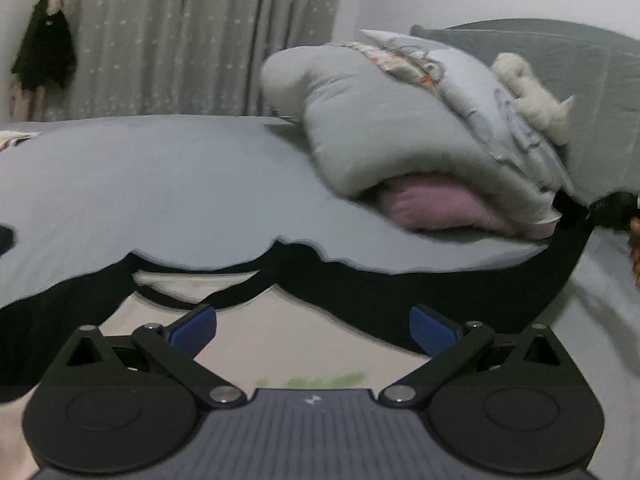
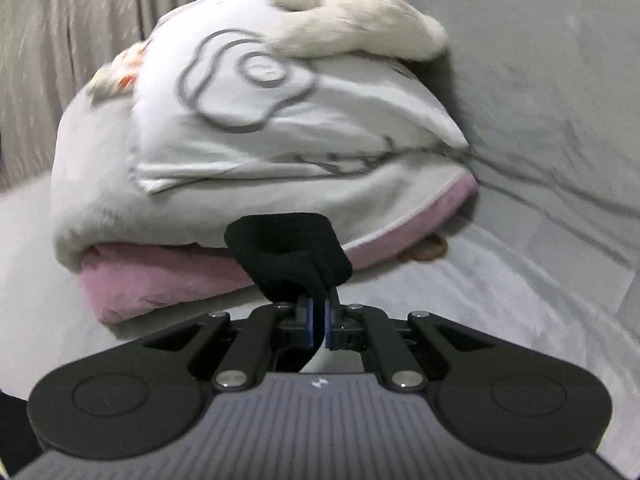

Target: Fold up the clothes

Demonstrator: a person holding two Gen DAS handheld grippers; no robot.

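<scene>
Right wrist view: my right gripper (image 2: pixel 318 312) is clamped on a bunched corner of the black cloth garment (image 2: pixel 288 256) lying across the grey bed sheet (image 1: pixel 160 184), my left gripper (image 1: pixel 312 330) spread empty over it, so I judge next I draw the fold across

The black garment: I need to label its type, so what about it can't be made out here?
- Left wrist view: black garment runs under the left hand-held gripper and off the left edge; overall shape hidden.
- Right wrist view: right hand-held gripper pinches a bunched end; the rest lies below the frame.
- Both views motion-blurred.
</scene>
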